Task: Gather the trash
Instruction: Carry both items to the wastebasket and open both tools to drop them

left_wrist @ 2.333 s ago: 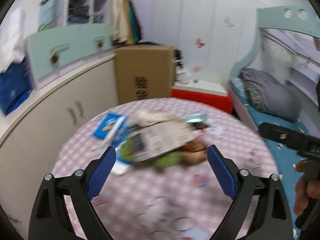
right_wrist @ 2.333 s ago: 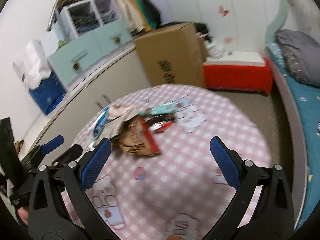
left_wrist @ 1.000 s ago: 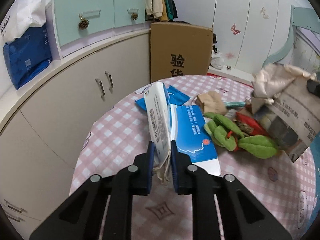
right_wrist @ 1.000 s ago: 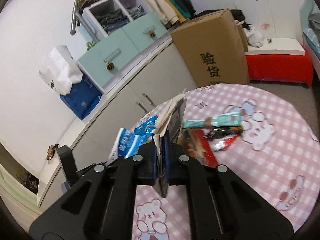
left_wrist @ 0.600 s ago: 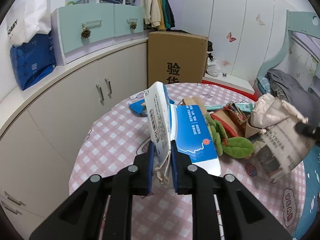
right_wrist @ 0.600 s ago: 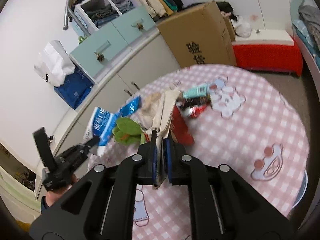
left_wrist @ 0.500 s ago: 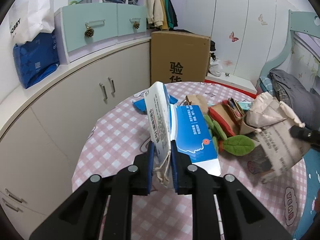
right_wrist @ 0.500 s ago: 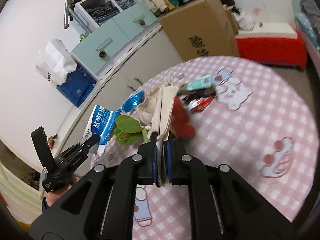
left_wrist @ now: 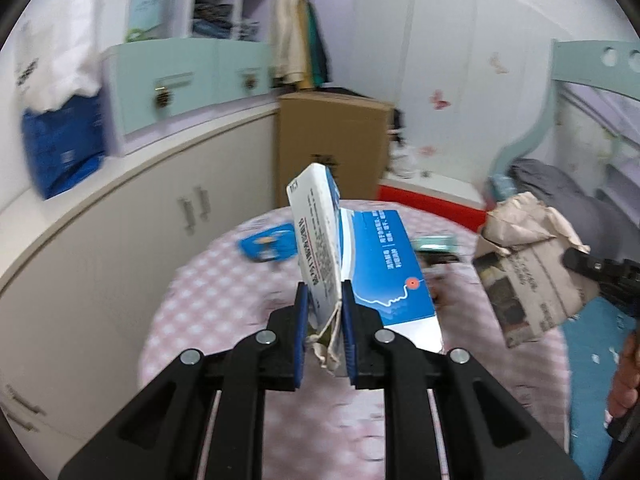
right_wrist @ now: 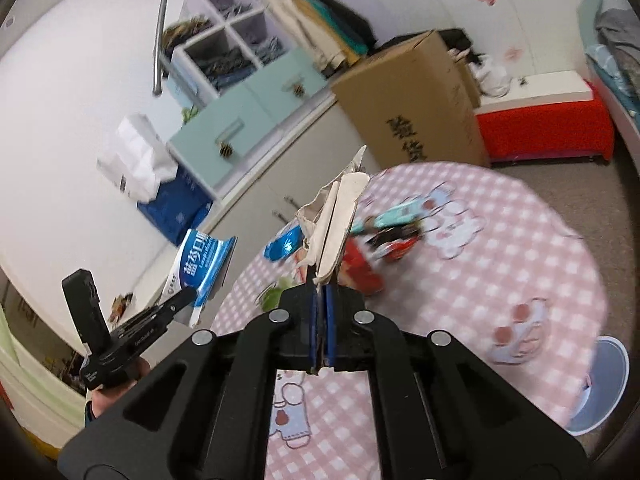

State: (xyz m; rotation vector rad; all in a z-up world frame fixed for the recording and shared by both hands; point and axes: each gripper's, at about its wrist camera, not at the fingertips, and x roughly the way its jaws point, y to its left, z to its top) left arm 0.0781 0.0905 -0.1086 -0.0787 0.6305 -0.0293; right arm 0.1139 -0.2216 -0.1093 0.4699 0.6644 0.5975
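My left gripper [left_wrist: 324, 292] is shut on a flattened blue and white carton [left_wrist: 384, 264], held up above the pink checked table [left_wrist: 224, 280]. In the right wrist view that carton [right_wrist: 200, 264] hangs off the left gripper [right_wrist: 186, 298] at the left. The jaws of my right gripper [right_wrist: 320, 292] are closing tight on a bundle of newspaper and brown paper [right_wrist: 336, 220], which stands upright between the pads. The left wrist view shows this bundle [left_wrist: 528, 264] at the right edge. On the table lie a teal wrapper [right_wrist: 400, 210], a red packet [right_wrist: 360, 268] and a blue wrapper [right_wrist: 284, 244].
A white bin [right_wrist: 604, 384] stands on the floor beside the table's right edge. A big cardboard box [right_wrist: 416, 108] and a curved white cabinet [left_wrist: 120, 216] are behind the table. A red bench [right_wrist: 544, 128] and a bed [left_wrist: 580, 360] lie to the right.
Both grippers have risen and drawn back from the pile with their loads. The paper bundle has swung out to the right, and the table looks farther off in the left wrist view.
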